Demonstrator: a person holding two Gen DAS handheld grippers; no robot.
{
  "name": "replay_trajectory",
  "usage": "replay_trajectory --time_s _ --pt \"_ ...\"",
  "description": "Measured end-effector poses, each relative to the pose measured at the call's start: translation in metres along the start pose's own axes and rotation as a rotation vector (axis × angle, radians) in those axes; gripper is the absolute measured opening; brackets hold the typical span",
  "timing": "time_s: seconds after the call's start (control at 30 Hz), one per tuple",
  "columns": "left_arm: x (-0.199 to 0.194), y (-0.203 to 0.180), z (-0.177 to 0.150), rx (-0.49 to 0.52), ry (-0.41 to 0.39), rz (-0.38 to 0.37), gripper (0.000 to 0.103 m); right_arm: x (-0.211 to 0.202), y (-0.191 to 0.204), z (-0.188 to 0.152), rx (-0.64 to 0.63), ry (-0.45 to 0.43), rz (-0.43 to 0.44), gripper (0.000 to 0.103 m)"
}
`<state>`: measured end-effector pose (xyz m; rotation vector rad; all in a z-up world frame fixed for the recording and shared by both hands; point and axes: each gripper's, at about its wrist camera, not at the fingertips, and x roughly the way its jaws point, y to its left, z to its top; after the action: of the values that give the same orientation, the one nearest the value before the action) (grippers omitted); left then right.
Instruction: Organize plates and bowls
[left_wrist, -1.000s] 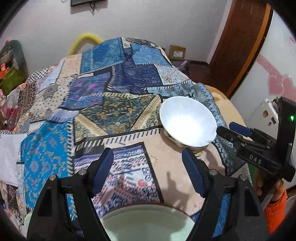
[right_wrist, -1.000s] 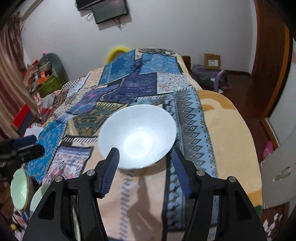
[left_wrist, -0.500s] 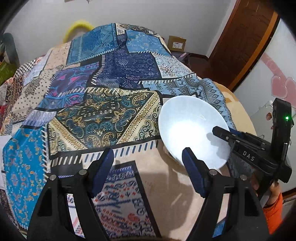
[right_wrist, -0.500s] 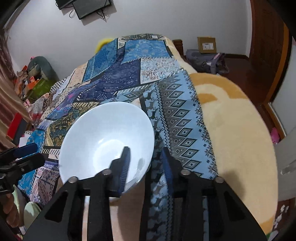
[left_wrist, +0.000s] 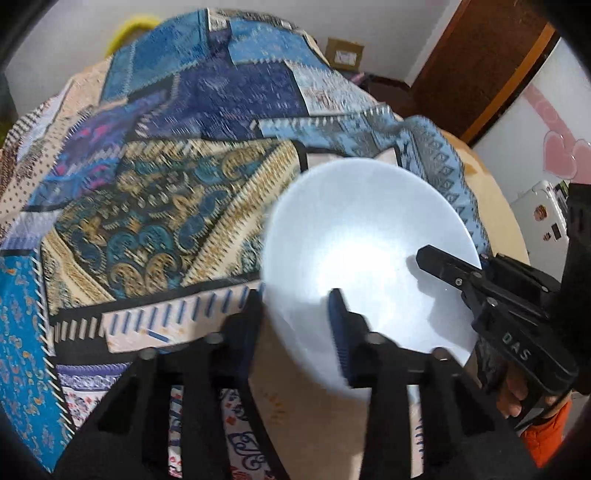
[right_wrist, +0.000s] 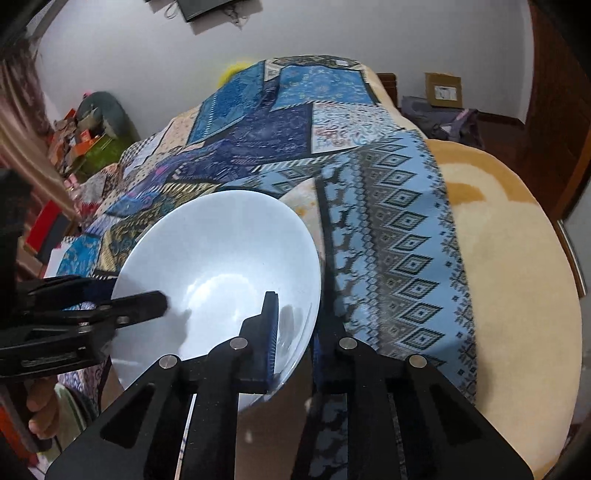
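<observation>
Two grippers at one white bowl (left_wrist: 365, 236) on the patchwork bedspread (left_wrist: 155, 192). Right gripper (right_wrist: 295, 325) clamped on its near rim. Left gripper (left_wrist: 295, 314) closing, rim between fingers.

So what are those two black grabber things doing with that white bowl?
A person holds a gripper in each hand, and both are on one white bowl lying on the patchwork cloth. The right gripper is shut on the bowl's rim nearest that hand. The left gripper straddles the rim on the other side, one finger inside and one outside, with its jaws closing. The bowl looks tilted.
</observation>
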<state>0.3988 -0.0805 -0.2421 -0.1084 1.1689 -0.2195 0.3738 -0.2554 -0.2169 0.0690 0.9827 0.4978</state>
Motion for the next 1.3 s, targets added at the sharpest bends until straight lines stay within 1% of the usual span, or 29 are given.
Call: replay_trajectory --time_s 0.03,0.1,0.23,0.37,0.57,0.87,1.1,1.3 --pt "0.001 -0.001 -0.001 0.004 0.005 -0.004 0.025 -0.001 0.002 -0.001 -0.008 0.001 0.004 0.014" --pt "0.000 -0.002 -0.004 0.003 0.002 0.003 0.025 -0.001 0.005 -0.001 -0.015 0.003 0.000 0.014" --pt "-0.006 -0.001 -0.007 -0.013 0.007 -0.009 0.024 -0.003 0.007 -0.002 -0.005 0.013 0.009 0.014" --pt "-0.019 -0.005 -0.013 -0.010 -0.006 0.001 0.024 -0.010 0.015 -0.005 -0.015 0.007 -0.003 0.014" --pt "-0.056 -0.007 -0.023 -0.033 -0.042 -0.010 0.024 -0.037 0.033 -0.006 -0.018 -0.028 0.002 0.014" --pt "-0.118 -0.014 -0.049 -0.025 -0.104 0.004 0.024 -0.082 0.064 -0.013 -0.039 -0.086 0.015 0.014" --pt "-0.163 -0.010 -0.077 -0.033 -0.148 0.016 0.024 -0.105 0.093 -0.022 -0.058 -0.123 0.029 0.014" --pt "-0.191 0.001 -0.106 -0.059 -0.178 0.018 0.024 -0.119 0.120 -0.033 -0.090 -0.139 0.039 0.014"
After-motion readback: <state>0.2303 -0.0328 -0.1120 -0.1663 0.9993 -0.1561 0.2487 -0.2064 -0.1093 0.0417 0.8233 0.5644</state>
